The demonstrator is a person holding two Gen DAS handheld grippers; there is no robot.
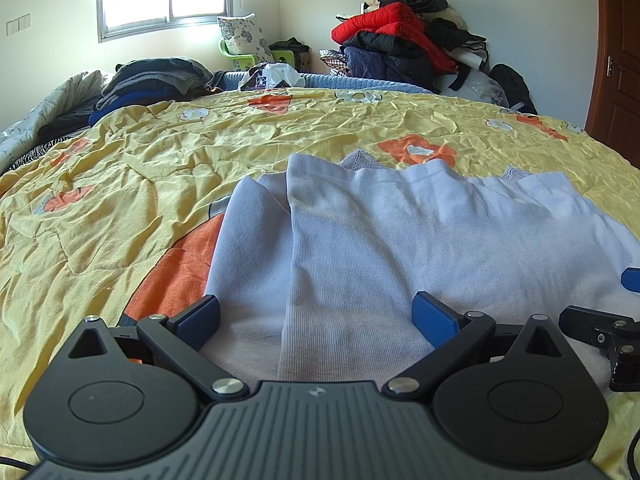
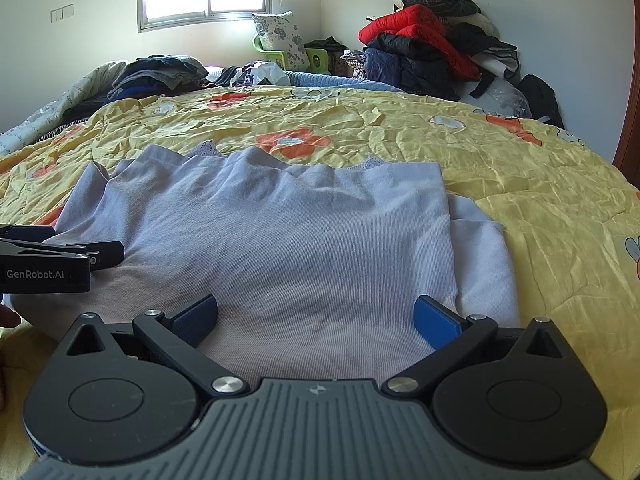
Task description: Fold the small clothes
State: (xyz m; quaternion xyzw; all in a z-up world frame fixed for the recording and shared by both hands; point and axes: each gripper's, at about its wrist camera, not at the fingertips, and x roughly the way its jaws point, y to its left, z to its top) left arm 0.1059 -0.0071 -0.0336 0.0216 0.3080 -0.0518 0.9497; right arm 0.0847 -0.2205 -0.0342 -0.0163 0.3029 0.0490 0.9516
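Wrinkled yellow quilted bedspread (image 1: 320, 128) with orange flowers; pale lavender knit garment (image 2: 280, 240) lying near, dark folded clothes stack (image 1: 156, 80) far left.

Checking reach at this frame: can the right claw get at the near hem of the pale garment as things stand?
Probably yes. The right claw is open with the pale garment lying flat between its fingers, nothing on top of it; the left claw sits off to the side.

The near hem of the pale garment (image 1: 360, 240) is hidden behind the left gripper (image 1: 316, 316) body. The right gripper (image 1: 624, 300) is cut off by the picture's edge. Lace trim (image 2: 206, 147) peeks out, mostly covered. Items in the clothes pile (image 2: 432, 48) cannot be told apart.
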